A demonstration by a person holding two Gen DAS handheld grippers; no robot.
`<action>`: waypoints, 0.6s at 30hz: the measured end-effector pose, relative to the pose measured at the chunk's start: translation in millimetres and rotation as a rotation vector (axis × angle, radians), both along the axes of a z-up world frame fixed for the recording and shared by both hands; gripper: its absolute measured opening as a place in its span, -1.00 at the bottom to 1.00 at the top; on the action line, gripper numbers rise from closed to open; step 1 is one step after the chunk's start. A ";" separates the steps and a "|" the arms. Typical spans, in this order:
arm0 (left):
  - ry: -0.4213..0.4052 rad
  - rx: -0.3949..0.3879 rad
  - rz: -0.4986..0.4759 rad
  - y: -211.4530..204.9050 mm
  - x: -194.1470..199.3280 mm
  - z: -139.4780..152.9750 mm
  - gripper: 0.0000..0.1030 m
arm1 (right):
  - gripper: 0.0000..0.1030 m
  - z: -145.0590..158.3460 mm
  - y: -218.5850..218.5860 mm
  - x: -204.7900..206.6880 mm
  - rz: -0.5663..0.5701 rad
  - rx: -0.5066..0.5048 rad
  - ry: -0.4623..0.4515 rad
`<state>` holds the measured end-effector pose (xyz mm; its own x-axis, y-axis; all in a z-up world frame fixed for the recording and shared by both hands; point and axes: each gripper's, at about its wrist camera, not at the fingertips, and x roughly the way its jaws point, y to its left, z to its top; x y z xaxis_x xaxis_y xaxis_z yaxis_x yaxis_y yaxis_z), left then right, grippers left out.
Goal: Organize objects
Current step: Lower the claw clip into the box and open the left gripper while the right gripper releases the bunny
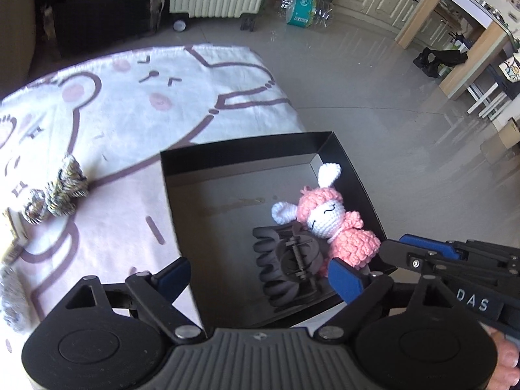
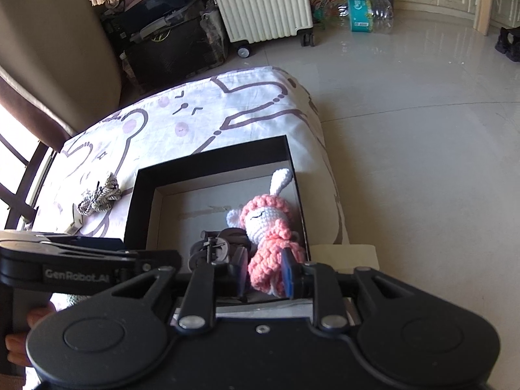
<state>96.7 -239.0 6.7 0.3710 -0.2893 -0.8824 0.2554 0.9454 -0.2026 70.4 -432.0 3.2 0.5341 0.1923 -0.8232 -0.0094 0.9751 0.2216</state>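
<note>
Crocheted bunny is soft and light; your right hand-held gripper pinches its body in the box's right corner, left hand-held gripper spread wide.

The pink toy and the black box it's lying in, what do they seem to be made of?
The pink toy looks like crocheted yarn: looped pink stitches on the body, finer white knit on the face and ears, matte and soft. The right gripper has its pads against the toy's body. The black box looks like stiff cardboard, with thin, crisply folded matte black walls and a smooth, slightly shiny floor, though plastic cannot be ruled out.
</note>
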 end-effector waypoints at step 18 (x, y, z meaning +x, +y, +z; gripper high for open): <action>-0.139 0.081 -0.033 29.4 -28.1 35.1 1.00 | 0.30 43.6 18.9 -40.9 -0.105 -0.095 -0.094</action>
<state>68.6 -209.6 41.8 0.4825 -0.2333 -0.8442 0.3071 0.9477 -0.0864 29.5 -413.1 46.8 0.6225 0.0546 -0.7807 0.0778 0.9883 0.1311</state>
